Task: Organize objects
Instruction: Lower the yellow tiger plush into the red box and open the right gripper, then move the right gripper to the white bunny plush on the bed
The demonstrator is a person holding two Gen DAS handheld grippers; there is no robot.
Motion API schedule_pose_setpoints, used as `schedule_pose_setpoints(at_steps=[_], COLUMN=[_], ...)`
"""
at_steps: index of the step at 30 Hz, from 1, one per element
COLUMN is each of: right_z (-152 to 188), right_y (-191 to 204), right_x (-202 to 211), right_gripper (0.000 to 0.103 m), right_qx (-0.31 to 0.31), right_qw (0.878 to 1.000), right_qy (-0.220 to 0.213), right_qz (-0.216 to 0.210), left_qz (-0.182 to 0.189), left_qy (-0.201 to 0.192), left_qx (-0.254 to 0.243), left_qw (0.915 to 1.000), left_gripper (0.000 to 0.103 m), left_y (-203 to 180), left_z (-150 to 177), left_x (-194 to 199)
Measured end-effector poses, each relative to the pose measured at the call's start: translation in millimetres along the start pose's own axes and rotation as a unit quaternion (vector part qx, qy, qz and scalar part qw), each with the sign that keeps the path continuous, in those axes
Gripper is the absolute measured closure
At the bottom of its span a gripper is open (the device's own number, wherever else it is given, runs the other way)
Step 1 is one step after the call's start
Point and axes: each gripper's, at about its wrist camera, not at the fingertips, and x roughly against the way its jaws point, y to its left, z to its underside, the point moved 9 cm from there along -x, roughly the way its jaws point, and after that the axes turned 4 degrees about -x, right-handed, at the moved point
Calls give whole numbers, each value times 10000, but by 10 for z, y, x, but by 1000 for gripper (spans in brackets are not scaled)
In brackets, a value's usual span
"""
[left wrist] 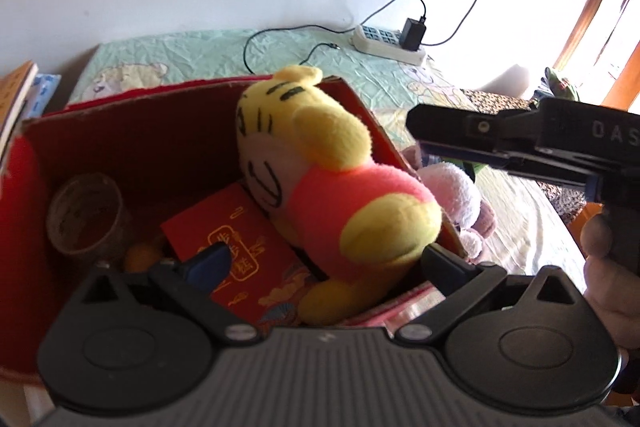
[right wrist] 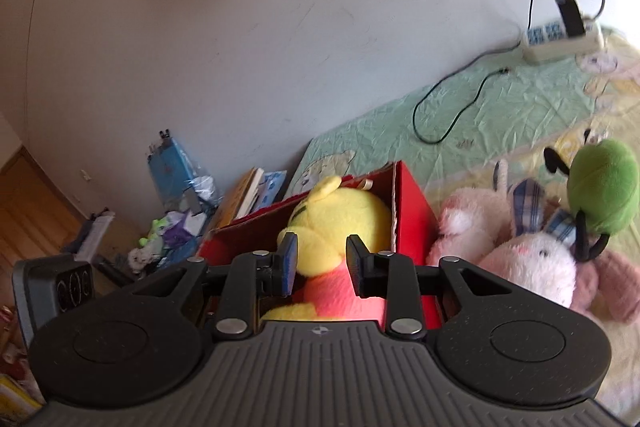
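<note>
red box [left wrist: 168, 131]: yellow plush [left wrist: 320, 163], tape roll [left wrist: 86, 215], red envelope [left wrist: 236, 247] inside | left gripper [left wrist: 324, 263]: spread wide, empty | right gripper [right wrist: 322, 263]: pressed together, empty

Both grippers are built in black plastic: left gripper [left wrist: 320, 259], right gripper [right wrist: 322, 261]. Blue pads [right wrist: 290, 255], silver screws [right wrist: 231, 326], round hubs, a ribbed grey base and white "DAS" lettering are noted.

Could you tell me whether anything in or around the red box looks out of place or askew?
The yellow bear plush sits askew in the red box: it lies tilted, draped over the right wall instead of settled inside beside the tape roll and red envelope.
</note>
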Motion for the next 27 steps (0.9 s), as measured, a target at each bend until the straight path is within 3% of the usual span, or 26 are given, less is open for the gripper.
schedule_pose_setpoints(at_steps=[9,14,27], right_z=[72,70,-27], right_y=[57,-45,-726], right_x=[-22,111,672], right_gripper=[73,73,73], right_qx=[90,80,-132], right_qw=[9986,9984,9997], right_qy=[373,384,203], right_qz=[-359,-405,-37], left_qz=[-331,-314,17], left_qy=[-252,-333,-147], left_qx=[124,243,-384], left_qw=[9991,9987,9992], left_gripper=[2,2,2], left_y=[-159,-322,-1210], left_z=[51,12,-178], left_x=[251,323,-105])
